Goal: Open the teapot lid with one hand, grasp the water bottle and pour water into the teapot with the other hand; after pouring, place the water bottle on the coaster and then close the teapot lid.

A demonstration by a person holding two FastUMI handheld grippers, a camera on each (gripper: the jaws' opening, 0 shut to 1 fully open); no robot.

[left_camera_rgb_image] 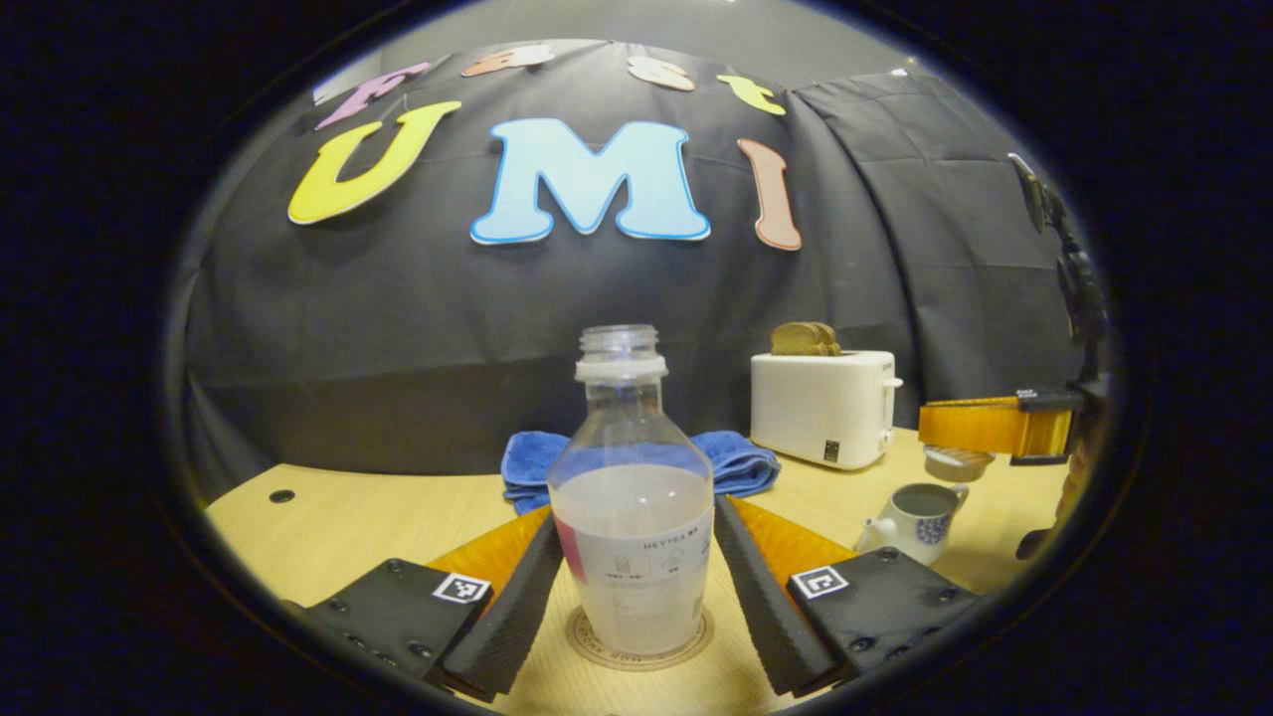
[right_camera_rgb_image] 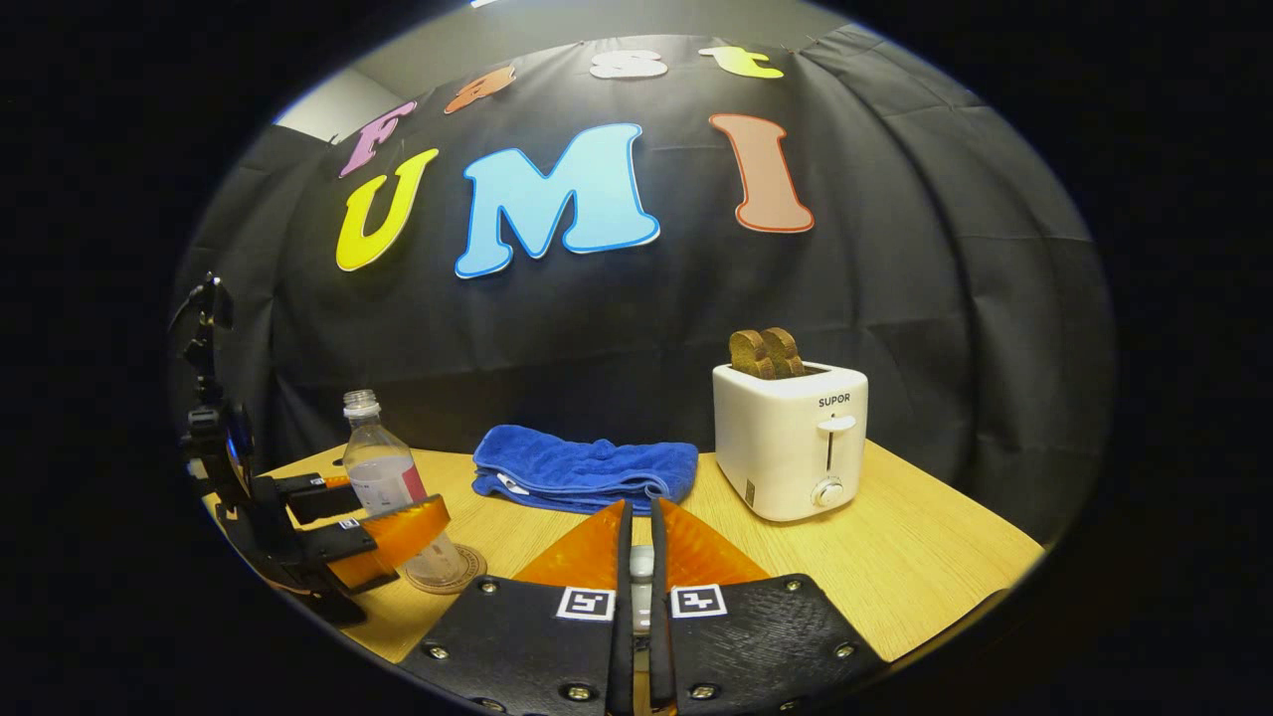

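Observation:
The clear water bottle (left_camera_rgb_image: pixel 632 517), uncapped and partly full, stands upright on the round coaster (left_camera_rgb_image: pixel 696 648). My left gripper (left_camera_rgb_image: pixel 634 507) is around it, with a finger against each side. In the right gripper view the bottle (right_camera_rgb_image: pixel 376 467) and coaster (right_camera_rgb_image: pixel 469 571) sit at the left, with the left gripper (right_camera_rgb_image: pixel 383 509) across them. The white teapot (left_camera_rgb_image: pixel 915 517) with blue pattern stands open to the right. Just above it hangs its lid (left_camera_rgb_image: pixel 957 462), pinched by my right gripper (left_camera_rgb_image: pixel 930 433). The right gripper (right_camera_rgb_image: pixel 638 507) shows a white piece of the lid (right_camera_rgb_image: pixel 641 569) between its nearly closed fingers.
A white toaster (right_camera_rgb_image: pixel 791 443) with bread slices stands at the back right of the wooden table (left_camera_rgb_image: pixel 348 527). A folded blue towel (right_camera_rgb_image: pixel 582 462) lies behind the bottle. The black cloth wall closes off the back.

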